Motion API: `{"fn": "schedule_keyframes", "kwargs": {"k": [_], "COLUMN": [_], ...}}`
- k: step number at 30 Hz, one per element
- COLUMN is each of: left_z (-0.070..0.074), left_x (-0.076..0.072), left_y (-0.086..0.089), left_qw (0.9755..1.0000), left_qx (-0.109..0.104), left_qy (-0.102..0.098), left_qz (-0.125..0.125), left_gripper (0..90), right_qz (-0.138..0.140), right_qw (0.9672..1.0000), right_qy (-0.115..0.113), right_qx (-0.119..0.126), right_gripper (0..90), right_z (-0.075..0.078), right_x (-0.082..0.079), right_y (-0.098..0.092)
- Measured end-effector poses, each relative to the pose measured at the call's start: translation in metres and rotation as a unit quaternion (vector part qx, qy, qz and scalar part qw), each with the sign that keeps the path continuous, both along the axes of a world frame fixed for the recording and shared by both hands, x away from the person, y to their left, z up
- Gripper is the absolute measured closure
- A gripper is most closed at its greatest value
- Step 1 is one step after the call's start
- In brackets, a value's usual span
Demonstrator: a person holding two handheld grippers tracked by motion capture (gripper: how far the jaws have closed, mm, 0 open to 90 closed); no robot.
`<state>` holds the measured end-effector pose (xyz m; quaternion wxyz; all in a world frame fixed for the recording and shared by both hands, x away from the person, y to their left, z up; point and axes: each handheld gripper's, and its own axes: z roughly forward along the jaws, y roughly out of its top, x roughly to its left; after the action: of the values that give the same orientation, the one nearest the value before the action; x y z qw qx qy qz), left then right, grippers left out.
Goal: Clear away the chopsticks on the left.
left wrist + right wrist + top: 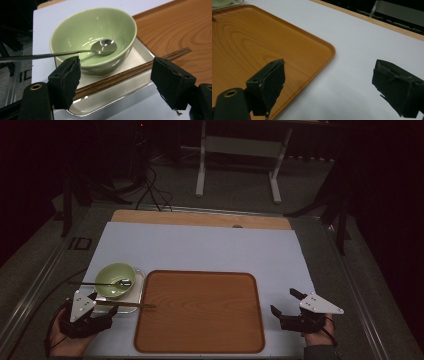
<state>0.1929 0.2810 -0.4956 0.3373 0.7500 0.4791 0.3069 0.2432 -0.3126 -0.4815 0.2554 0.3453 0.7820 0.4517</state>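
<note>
Two chopsticks (130,72) between open left gripper (120,82) jaws — green bowl (93,37), spoon (100,47)

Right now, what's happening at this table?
A person sits with a handheld gripper in each hand. The left gripper has its jaws open around a pair of chopsticks lying across a small metal tray, next to a green bowl with a spoon in it. The right gripper, also open, hovers beside the big wooden tray. Nothing is gripped yet.

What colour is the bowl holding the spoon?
Pale green; the bowl shows best in the left gripper view, with the metal spoon resting inside.
</note>
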Motion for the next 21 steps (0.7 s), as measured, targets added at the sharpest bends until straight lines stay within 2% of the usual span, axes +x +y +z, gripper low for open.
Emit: {"fn": "schedule_keyframes", "kwargs": {"k": [5, 7, 17, 21], "left_z": [-0.002, -0.005, -0.012, -0.018], "left_x": [0.002, 0.004, 0.011, 0.015], "left_y": [0.000, -0.001, 0.010, 0.013], "left_qw": [0.9999, 0.9996, 0.9991, 0.9981], "left_qx": [0.009, 0.017, 0.011, 0.012], "left_qy": [0.007, 0.016, 0.039, 0.059], "left_qz": [-0.009, -0.014, -0.009, -0.012], "left_gripper": [24.3, 24.3, 25.4, 25.8], "right_qz": [-0.002, -0.004, -0.005, -0.007], "right_qw": [1.0000, 1.0000, 1.0000, 1.0000], "right_qy": [-0.002, -0.002, -0.003, -0.003], "right_qx": [0.003, 0.002, 0.002, 0.001], "right_gripper": [10.7, 10.7, 10.7, 10.7], "right_z": [0.001, 0.000, 0.001, 0.001], "right_x": [0.000, 0.000, 0.000, 0.000], "right_y": [-0.001, -0.001, -0.002, -0.002]}}
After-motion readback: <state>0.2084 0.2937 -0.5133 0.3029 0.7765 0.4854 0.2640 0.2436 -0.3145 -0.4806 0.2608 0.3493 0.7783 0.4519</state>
